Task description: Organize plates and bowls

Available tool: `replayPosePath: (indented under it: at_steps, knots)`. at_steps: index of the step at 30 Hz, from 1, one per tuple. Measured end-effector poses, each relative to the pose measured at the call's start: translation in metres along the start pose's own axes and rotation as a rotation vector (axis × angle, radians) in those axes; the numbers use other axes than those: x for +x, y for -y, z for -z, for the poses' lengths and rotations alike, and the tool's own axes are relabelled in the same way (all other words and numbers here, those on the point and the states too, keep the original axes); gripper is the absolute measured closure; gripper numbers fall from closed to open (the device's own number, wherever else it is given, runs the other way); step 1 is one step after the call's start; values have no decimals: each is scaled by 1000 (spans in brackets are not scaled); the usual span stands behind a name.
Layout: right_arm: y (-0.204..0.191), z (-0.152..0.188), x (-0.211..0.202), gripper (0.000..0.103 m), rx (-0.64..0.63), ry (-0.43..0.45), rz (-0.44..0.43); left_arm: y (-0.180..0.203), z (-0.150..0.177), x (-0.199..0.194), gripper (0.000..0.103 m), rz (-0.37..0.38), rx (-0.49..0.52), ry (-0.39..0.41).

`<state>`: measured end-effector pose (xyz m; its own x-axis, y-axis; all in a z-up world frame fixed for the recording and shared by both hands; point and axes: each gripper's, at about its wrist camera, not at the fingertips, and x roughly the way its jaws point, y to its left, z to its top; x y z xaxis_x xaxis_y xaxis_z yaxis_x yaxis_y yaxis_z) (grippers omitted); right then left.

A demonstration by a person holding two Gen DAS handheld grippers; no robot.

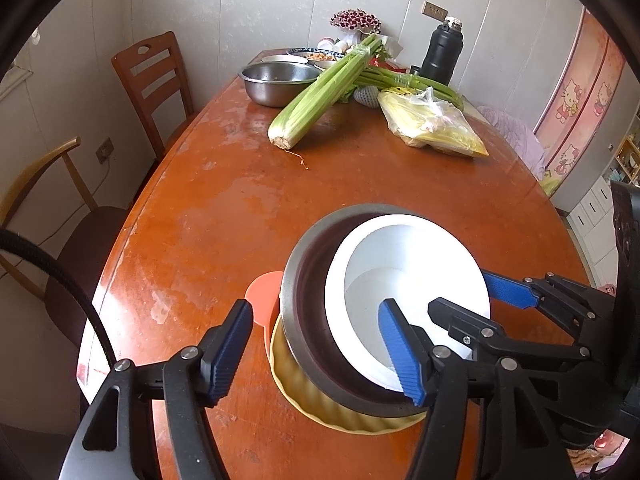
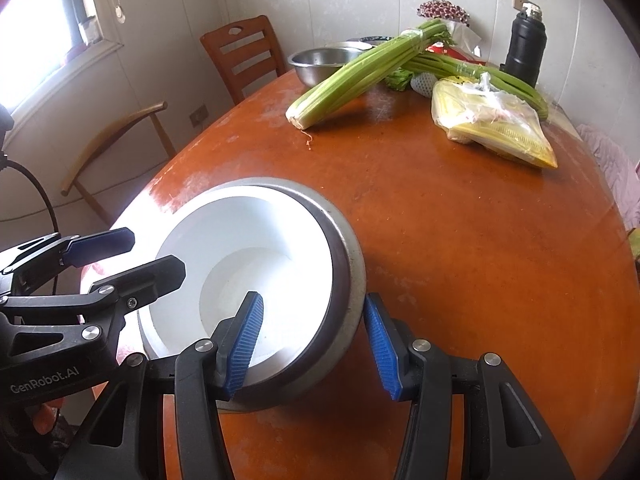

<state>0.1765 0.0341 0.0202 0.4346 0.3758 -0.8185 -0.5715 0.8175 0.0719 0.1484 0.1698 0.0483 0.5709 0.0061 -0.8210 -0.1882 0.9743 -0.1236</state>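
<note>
A stack stands at the near end of the wooden table (image 1: 240,208). A white bowl (image 1: 416,264) sits tilted inside a steel bowl (image 1: 304,280), on a yellow fluted dish (image 1: 304,396), with an orange plate (image 1: 262,296) below. My left gripper (image 1: 316,356) is open, its fingers straddling the stack's left rim. My right gripper (image 2: 316,344) is open, its left finger inside the white bowl (image 2: 240,248) and its right finger outside the steel bowl's wall (image 2: 352,272). Each gripper also shows in the other's view.
At the far end lie celery (image 1: 320,92), a large steel bowl (image 1: 276,80), a plastic bag of yellow food (image 1: 432,124), a black flask (image 1: 442,52), dishes and flowers. Two chairs (image 1: 152,76) stand on the left.
</note>
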Motion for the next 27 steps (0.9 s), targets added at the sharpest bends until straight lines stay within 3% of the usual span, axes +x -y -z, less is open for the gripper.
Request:
replayPosePath:
  at_steps: [15,27]
  knots:
    - [-2,8,-37,48,4,92,14,10,12,-33,31,-28,14,68]
    - [3,37,-72,47,9,151,18,29,36,-65,29,-35,13,143]
